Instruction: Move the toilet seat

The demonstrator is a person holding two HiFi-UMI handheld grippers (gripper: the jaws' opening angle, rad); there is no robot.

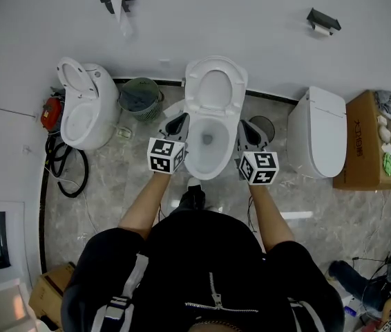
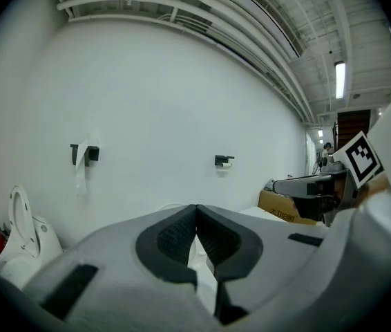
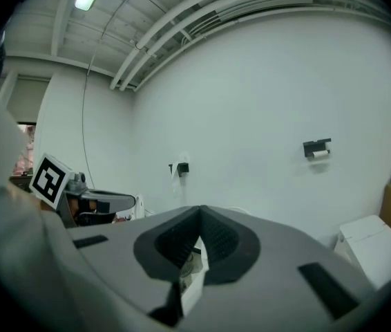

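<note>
The middle white toilet (image 1: 197,159) stands against the wall with its seat (image 1: 213,90) raised upright above the open bowl. My left gripper (image 1: 179,122) hovers at the bowl's left rim, shut with nothing between its fingers. Over the bowl's right rim, my right gripper (image 1: 246,128) is likewise shut and empty. In the left gripper view the left gripper (image 2: 196,210) has its dark pads meeting tip to tip, facing the white wall. The right gripper view shows the right gripper (image 3: 199,211) closed the same way.
Another toilet (image 1: 85,106) with its seat up stands at the left, a green basket (image 1: 140,97) between the two. A closed toilet (image 1: 318,131) and a cardboard box (image 1: 363,142) are at the right. Black hoses (image 1: 64,163) lie on the floor at the left. Paper holders (image 1: 323,21) hang on the wall.
</note>
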